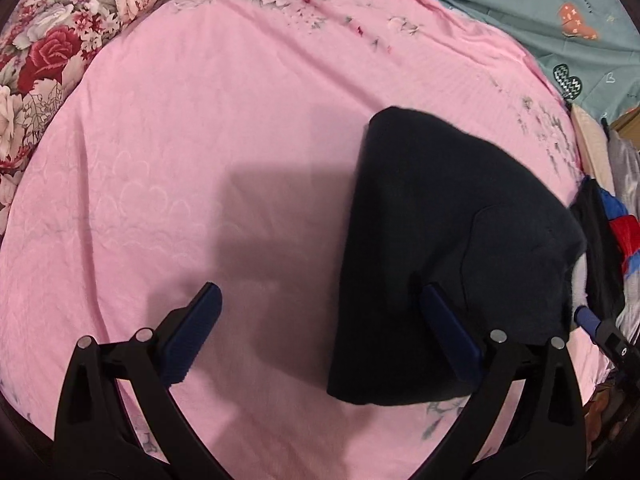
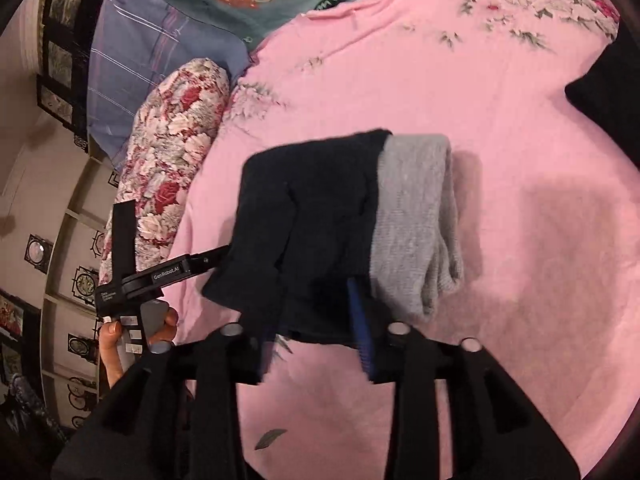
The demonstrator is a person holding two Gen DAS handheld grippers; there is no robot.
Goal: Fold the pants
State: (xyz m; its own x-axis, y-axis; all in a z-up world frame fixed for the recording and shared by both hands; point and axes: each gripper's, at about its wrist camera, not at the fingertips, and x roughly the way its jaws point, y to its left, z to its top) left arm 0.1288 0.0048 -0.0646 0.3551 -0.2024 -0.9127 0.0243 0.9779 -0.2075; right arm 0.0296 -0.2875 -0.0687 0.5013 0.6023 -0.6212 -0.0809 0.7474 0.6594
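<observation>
Hiding, apparently, right gripper's [image 2: 316, 332] left finger: pants [image 2: 312, 232].

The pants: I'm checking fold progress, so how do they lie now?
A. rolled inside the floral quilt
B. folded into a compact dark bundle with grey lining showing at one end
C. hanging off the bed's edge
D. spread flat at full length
B: the pants sit as a compact dark bundle on the pink sheet, grey lining exposed at one end.

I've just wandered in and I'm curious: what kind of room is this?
Most likely a bedroom. The folded dark pants lie on a pink bedsheet, a floral quilt is rolled alongside, and a pillow sits at the far end.
</observation>
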